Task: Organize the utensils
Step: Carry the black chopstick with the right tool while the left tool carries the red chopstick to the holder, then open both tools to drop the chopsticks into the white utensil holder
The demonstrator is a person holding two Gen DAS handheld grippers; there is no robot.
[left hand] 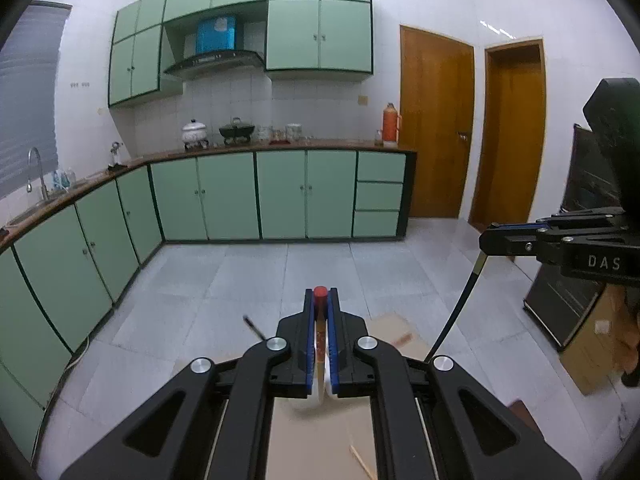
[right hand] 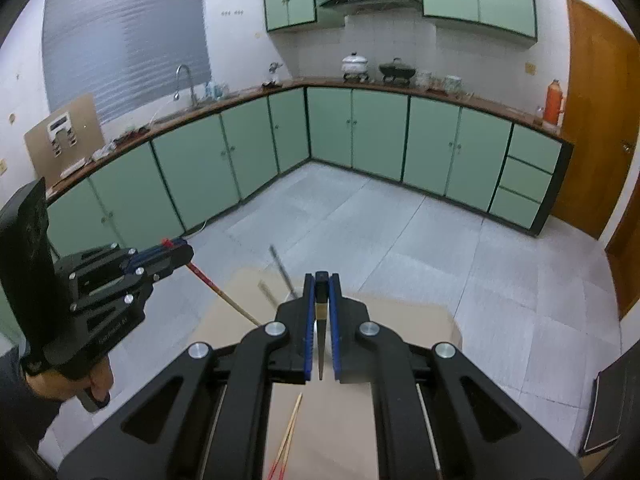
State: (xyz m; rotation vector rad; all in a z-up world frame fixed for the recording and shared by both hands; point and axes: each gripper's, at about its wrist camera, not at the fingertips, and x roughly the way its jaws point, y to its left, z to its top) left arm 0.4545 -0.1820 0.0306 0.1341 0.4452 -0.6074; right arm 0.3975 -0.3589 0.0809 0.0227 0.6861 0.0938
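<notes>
Fingers [left hand: 307, 344] of the left gripper [left hand: 320, 300] pinch a red-tipped chopstick [left hand: 319, 336]; the right gripper [right hand: 322, 284] pinches a black one [right hand: 321, 344]. Both hang over the desk [right hand: 340, 420], where a loose pair [right hand: 286, 444] lies. Keep both grips firm and lower each stick slowly toward the white holder [left hand: 320, 392], I judge. That holder is mostly hidden.

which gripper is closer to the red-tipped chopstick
Left. The left gripper has its jaws shut on the red-tipped chopstick. The right gripper is apart from it, off to its right, and grips a black chopstick.
</notes>
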